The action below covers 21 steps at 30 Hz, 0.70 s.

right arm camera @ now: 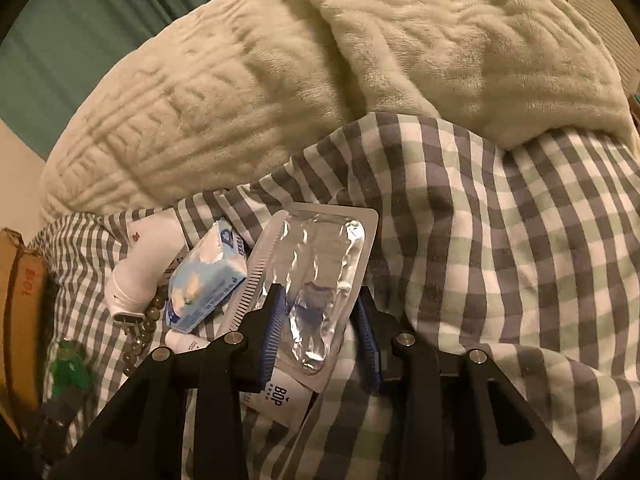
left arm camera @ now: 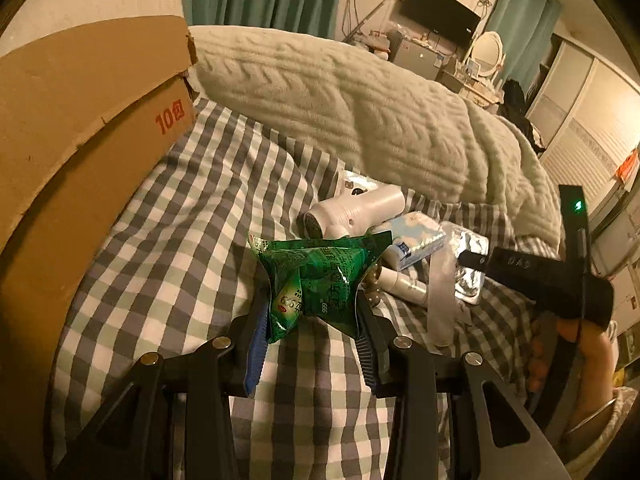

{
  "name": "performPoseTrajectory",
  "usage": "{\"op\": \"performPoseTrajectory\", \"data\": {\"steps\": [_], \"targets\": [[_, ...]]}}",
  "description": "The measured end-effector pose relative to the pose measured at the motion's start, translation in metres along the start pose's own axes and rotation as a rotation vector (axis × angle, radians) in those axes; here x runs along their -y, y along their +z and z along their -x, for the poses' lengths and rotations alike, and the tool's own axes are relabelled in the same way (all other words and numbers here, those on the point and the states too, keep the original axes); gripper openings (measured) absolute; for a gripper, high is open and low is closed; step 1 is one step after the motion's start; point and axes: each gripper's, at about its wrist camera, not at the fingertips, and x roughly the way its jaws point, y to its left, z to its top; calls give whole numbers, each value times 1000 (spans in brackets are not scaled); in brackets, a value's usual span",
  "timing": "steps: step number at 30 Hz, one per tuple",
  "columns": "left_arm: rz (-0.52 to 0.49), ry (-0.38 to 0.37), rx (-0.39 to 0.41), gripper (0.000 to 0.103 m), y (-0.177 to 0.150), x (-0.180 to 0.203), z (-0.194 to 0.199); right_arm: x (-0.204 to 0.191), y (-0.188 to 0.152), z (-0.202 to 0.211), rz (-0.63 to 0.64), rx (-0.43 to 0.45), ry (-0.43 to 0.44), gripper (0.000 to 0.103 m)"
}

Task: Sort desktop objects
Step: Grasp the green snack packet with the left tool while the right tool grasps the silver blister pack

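My left gripper (left arm camera: 310,308) is shut on a crumpled green packet (left arm camera: 320,276) and holds it above the checked sheet (left arm camera: 180,220). The same packet shows as a green blur (right arm camera: 70,364) at the left of the right wrist view. My right gripper (right arm camera: 319,294) points down over a clear blister pack (right arm camera: 320,264) that lies flat on the sheet. It stands open with the pack between its fingers; the right pad is apart from the pack's edge. In the left wrist view the blister pack (left arm camera: 472,268) lies under the right gripper's black body, held by a person's hand (left arm camera: 584,336).
Left of the blister pack lie a white comb (right arm camera: 256,276), a blue tissue pack (right arm camera: 208,280), a white hair dryer (right arm camera: 140,276), a bead bracelet (right arm camera: 148,324) and a small white tube (right arm camera: 184,342). A cardboard box (left arm camera: 80,120) stands at the left. A cream blanket (left arm camera: 360,100) is heaped behind.
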Motion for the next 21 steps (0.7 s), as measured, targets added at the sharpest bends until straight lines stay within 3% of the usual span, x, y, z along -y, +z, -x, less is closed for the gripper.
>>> {"op": "performPoseTrajectory", "data": {"steps": [3,8,10,14,18,21], "targets": [[-27,14,7,39,-2,5,1,4,-1,1,-15,-1,35,41],[-54,30,29,39,-7,8,6,-8,-11,20,48,83,15,16],[-46,31,31,39,-7,6,6,-20,-17,34,99,137,9,13],[-33,22,31,39,-6,2,5,-41,-22,44,169,167,5,12],[-29,15,25,39,-7,1,2,-49,-12,22,170,107,26,15],[-23,11,24,39,-7,-1,1,-50,-13,18,167,110,26,14]]}}
